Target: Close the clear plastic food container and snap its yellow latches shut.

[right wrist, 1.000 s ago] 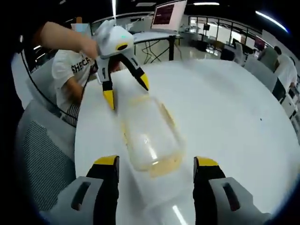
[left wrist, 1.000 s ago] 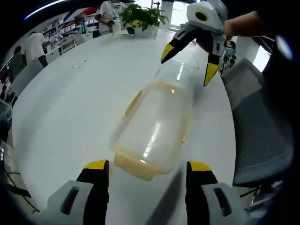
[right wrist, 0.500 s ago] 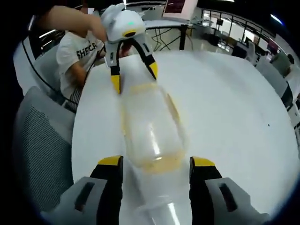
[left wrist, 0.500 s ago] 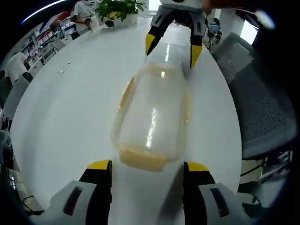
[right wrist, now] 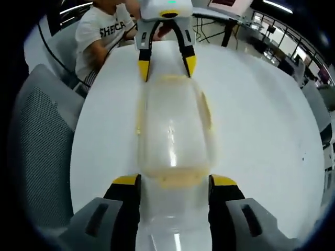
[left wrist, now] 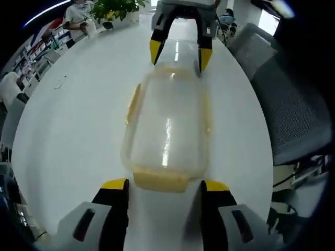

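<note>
The clear plastic food container [left wrist: 167,123] lies lengthwise on the white table, lid on, with yellow latches on its long sides and a yellow latch [left wrist: 159,180] at its near end. My left gripper [left wrist: 163,187] is open, its jaw tips just at that near end. My right gripper [left wrist: 178,52] faces it, open, straddling the far end. In the right gripper view the container [right wrist: 172,130] runs away from my right gripper [right wrist: 175,182], whose open jaws flank the near end latch [right wrist: 177,181]. The left gripper [right wrist: 166,67] stands open at the opposite end.
The round white table [left wrist: 68,130] spreads wide to one side. Grey mesh chairs [left wrist: 293,104] [right wrist: 42,141] stand at its edge close to the container. A potted plant [left wrist: 112,8] sits at the far edge. A seated person in a white shirt [right wrist: 104,31] is behind the left gripper.
Both grippers have moved in toward the container and lined up with its long axis, one at each end. The container has stayed on the table.
</note>
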`<action>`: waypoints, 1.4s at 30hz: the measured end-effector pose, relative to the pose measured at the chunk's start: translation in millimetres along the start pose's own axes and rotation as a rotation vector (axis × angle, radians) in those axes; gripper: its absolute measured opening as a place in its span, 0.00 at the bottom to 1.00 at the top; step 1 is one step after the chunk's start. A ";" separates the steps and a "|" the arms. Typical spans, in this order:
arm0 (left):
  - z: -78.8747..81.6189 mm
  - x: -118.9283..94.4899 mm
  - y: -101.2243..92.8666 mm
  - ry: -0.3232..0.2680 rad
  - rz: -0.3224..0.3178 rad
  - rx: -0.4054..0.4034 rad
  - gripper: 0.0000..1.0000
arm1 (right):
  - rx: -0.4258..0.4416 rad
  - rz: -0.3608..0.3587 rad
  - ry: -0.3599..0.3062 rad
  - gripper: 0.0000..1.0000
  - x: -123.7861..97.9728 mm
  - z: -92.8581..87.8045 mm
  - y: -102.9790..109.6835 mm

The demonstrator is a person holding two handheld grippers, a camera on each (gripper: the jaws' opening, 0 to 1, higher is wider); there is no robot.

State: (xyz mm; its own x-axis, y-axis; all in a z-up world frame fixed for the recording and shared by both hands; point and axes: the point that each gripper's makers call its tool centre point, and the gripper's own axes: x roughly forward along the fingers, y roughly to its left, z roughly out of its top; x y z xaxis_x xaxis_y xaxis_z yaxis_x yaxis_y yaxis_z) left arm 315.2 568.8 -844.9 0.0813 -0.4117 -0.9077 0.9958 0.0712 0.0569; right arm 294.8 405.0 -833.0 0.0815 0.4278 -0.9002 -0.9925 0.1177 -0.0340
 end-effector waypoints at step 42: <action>8.3 5.9 -12.7 -0.011 -0.068 0.063 0.36 | -0.094 0.066 0.205 0.39 12.8 -15.6 5.7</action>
State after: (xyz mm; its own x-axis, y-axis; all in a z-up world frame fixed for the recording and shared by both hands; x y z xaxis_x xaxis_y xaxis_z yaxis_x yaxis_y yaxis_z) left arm 303.4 557.9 -847.5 0.0132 -0.4235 -0.9058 0.9997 -0.0144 0.0213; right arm 288.8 397.2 -851.5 0.0052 0.2398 -0.9708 -1.0000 0.0072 -0.0036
